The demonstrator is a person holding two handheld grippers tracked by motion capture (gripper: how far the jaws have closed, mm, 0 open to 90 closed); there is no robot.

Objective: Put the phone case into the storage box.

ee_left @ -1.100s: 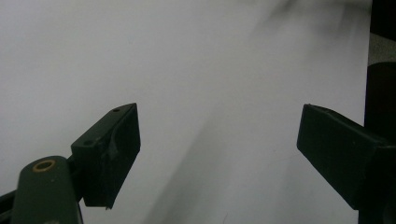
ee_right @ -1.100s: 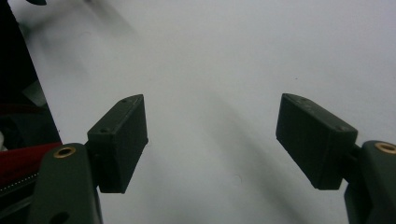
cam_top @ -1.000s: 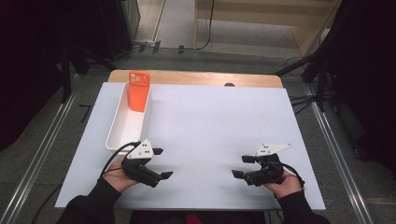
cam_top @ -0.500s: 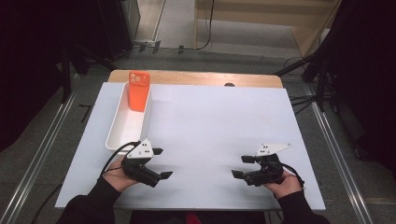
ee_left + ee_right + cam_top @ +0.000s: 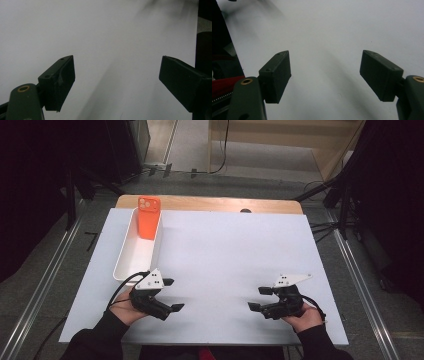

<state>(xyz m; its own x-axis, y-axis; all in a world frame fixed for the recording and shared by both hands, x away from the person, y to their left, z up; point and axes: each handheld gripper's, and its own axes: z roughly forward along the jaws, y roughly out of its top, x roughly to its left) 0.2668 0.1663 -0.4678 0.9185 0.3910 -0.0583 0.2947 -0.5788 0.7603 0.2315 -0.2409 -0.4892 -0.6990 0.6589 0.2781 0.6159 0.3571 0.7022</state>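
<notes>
Left gripper (image 5: 170, 295) and right gripper (image 5: 260, 298): jaws spread apart, holding nothing. Orange phone (image 5: 148, 217) leans upright in white tray (image 5: 129, 262).

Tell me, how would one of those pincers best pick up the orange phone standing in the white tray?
Probably by its upper half, from above. The orange smartphone leans upright against the far end of the long white plastic tray, its top edge above the rim. The open left tool is nearer; its jaws could close across the phone's thin front and back.
</notes>
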